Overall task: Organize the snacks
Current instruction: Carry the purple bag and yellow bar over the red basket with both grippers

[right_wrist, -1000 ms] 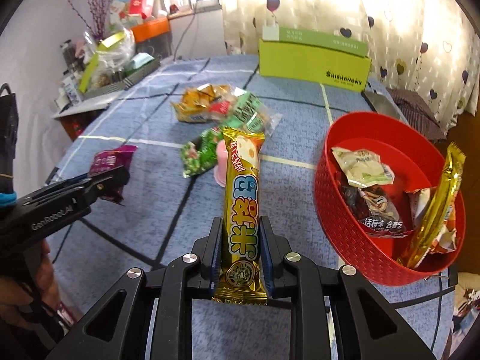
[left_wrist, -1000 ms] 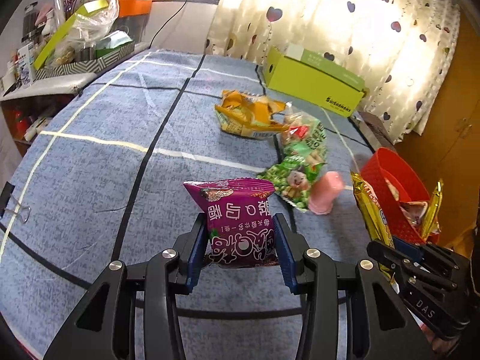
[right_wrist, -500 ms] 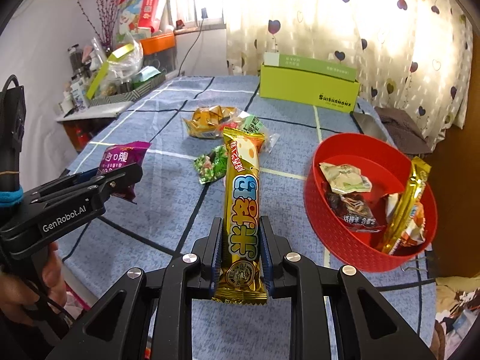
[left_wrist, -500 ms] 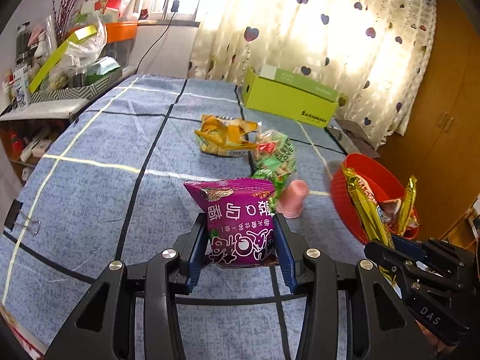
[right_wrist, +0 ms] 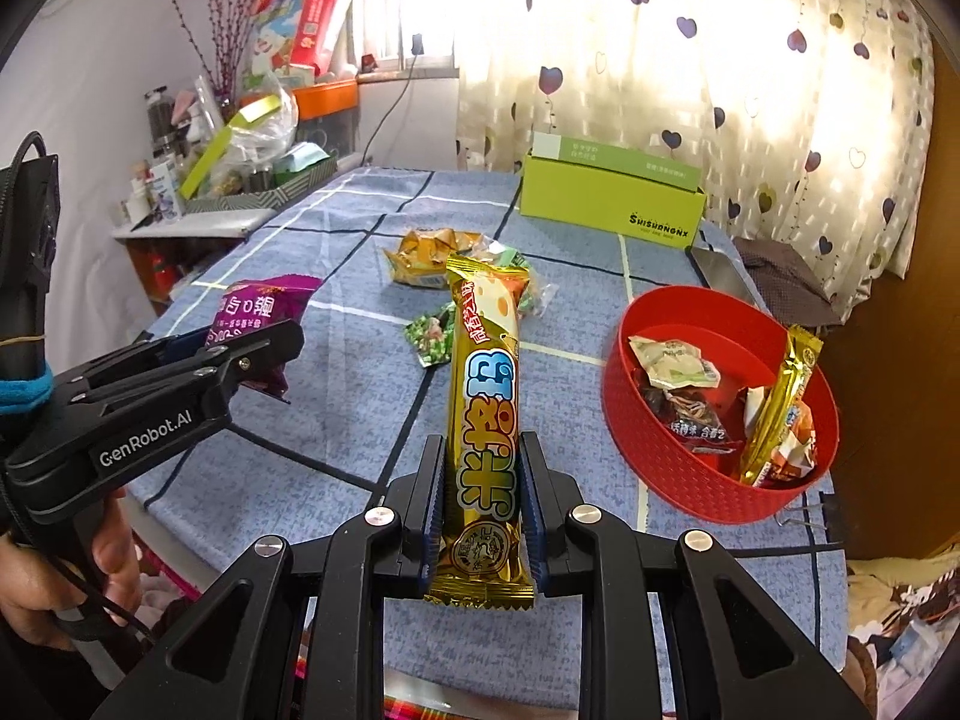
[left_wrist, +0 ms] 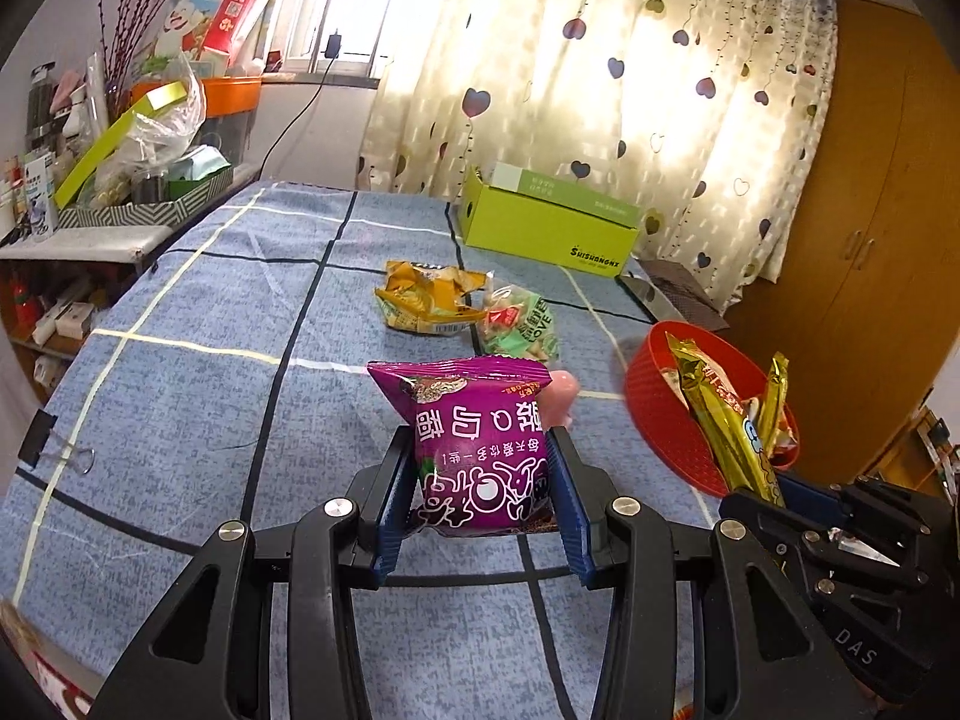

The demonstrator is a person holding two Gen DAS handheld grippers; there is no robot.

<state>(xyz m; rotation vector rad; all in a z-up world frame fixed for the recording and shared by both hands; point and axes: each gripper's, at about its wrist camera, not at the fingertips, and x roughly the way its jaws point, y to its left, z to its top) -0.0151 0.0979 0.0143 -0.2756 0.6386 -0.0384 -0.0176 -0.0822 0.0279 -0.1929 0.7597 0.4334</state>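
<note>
My left gripper (left_wrist: 480, 480) is shut on a purple snack packet (left_wrist: 474, 444) and holds it above the blue tablecloth. My right gripper (right_wrist: 483, 480) is shut on a long gold snack bar (right_wrist: 486, 420), held upright above the table. The red basket (right_wrist: 666, 450) to the right holds several snacks, with a gold bar leaning on its rim; it also shows in the left wrist view (left_wrist: 654, 414). A yellow bag (left_wrist: 426, 300), a green-white bag (left_wrist: 519, 324) and a pink item (left_wrist: 561, 396) lie loose on the cloth.
A lime green box (left_wrist: 546, 222) stands at the table's far edge before the curtain. A cluttered shelf (left_wrist: 120, 204) stands at the left. A binder clip (left_wrist: 54, 450) grips the cloth's left edge. A wooden wardrobe (left_wrist: 870, 240) is on the right.
Both grippers have risen and pulled back from the table with their snacks still held. The table, basket and loose bags look farther away.
</note>
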